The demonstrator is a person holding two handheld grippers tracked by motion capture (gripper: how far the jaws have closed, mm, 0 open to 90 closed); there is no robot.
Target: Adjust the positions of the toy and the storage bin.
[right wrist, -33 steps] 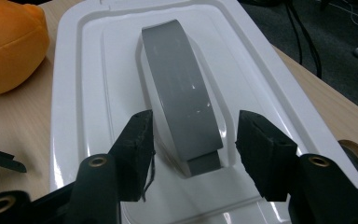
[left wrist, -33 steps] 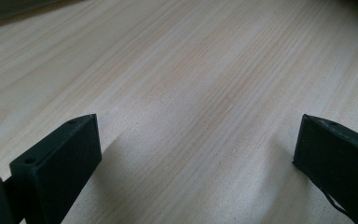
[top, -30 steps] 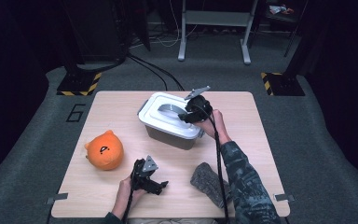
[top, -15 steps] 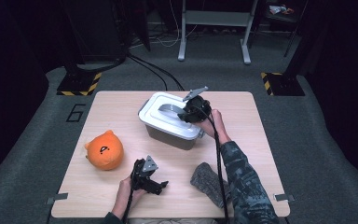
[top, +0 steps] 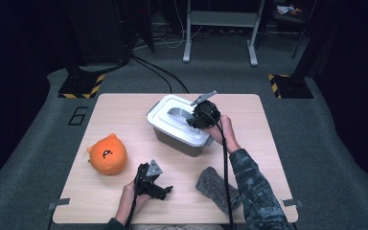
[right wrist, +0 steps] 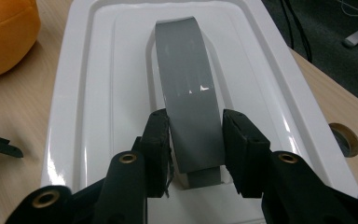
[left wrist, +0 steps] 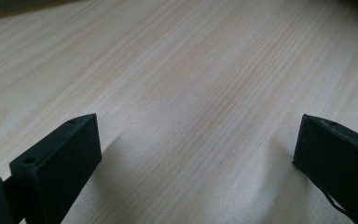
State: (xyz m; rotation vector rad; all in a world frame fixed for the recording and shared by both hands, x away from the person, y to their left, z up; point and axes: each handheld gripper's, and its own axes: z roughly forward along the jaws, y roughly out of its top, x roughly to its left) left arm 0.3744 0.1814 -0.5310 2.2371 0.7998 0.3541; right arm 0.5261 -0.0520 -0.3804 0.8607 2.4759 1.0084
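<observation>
Handle [right wrist: 189, 100] (grey, on white lid [right wrist: 98, 70]) clamped by right tool [right wrist: 196, 151].

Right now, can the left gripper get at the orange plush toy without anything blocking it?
Probably yes. The left gripper rests open on the table, and only bare wood lies between it and the orange plush toy.

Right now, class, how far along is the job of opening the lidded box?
Done: the right gripper has just been closing around the grey handle. In hand: gripping it, though the lid sits on the box. Left: lifting the lid; the left gripper hangs open above the table.
</observation>
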